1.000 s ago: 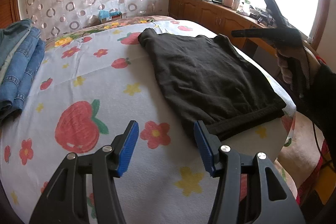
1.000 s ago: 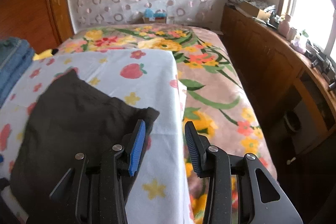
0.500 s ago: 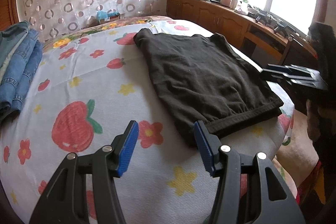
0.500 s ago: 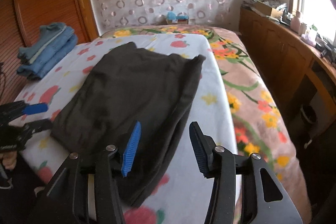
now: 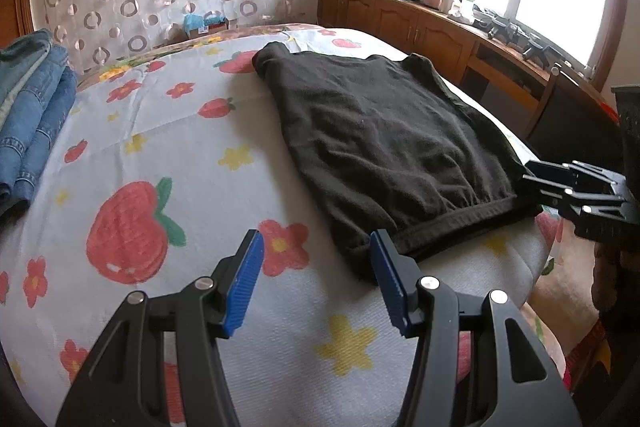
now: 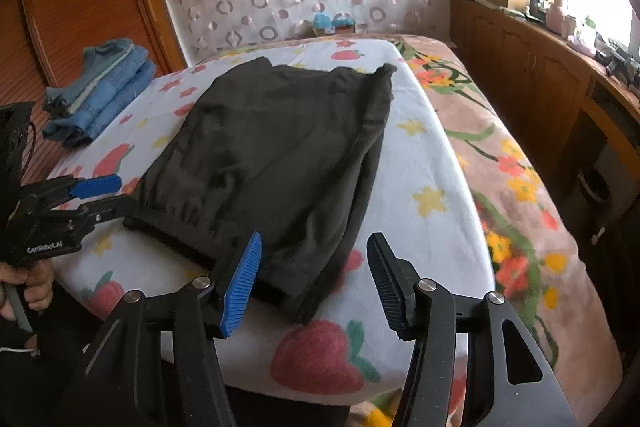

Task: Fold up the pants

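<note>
The bed [image 5: 168, 147], covered by a strawberry-print sheet, carries the folded black pants [image 5: 384, 147] flat near its foot edge. A stack of jeans [image 5: 28, 115] lies well apart. The left gripper [image 5: 316, 283] is released beside the waistband. The right gripper [image 6: 314, 281] is opening, nothing pressed between its fingers [image 6: 240, 287].

My left gripper [image 5: 316, 283] and right gripper [image 6: 314, 281] look alike: black angular frames with triangular cut-outs, silver round screws at the joints, and ribbed blue pads [image 5: 244, 287] lining the fingers. White lettering, too small to read surely, marks the side of the left gripper. A thin black cable trails near it. I wear dark sleeves [image 6: 16, 355].
</note>
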`<state>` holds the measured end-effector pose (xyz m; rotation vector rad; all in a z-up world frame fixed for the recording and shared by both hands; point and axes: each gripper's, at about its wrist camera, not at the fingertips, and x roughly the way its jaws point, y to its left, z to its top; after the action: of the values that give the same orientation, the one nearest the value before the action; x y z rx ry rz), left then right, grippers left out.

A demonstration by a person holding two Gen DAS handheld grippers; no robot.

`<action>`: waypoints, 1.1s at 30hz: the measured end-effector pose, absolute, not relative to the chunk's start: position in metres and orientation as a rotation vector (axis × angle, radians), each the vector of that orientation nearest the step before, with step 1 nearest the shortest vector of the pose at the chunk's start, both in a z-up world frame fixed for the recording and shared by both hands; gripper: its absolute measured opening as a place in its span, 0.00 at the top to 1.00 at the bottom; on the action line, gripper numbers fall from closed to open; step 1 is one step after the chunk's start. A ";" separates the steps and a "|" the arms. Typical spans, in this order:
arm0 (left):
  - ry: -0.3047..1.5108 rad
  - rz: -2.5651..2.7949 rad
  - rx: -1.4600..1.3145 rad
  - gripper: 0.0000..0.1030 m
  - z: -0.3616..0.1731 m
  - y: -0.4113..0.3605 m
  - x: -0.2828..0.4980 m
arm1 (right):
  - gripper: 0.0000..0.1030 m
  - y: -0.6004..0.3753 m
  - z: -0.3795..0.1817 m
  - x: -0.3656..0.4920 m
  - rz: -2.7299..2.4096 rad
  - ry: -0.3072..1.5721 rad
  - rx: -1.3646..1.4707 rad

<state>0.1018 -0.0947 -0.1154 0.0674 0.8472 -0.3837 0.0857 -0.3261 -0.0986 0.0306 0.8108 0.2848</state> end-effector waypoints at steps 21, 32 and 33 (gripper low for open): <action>0.851 -0.392 0.047 0.47 -0.117 -0.092 0.102 | 0.68 -0.311 -0.109 0.074 0.332 0.793 -0.003; 0.822 -0.476 -0.030 0.58 -0.103 -0.094 0.103 | 0.71 -0.311 -0.109 0.073 0.341 0.783 0.000; 0.827 -0.482 -0.030 0.59 -0.103 -0.095 0.104 | 0.71 -0.311 -0.109 0.073 0.341 0.784 0.002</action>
<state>0.1035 -0.0954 -0.1031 -0.0304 0.8269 -0.4818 0.0730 -0.3111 -0.1092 0.0019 0.7844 0.3406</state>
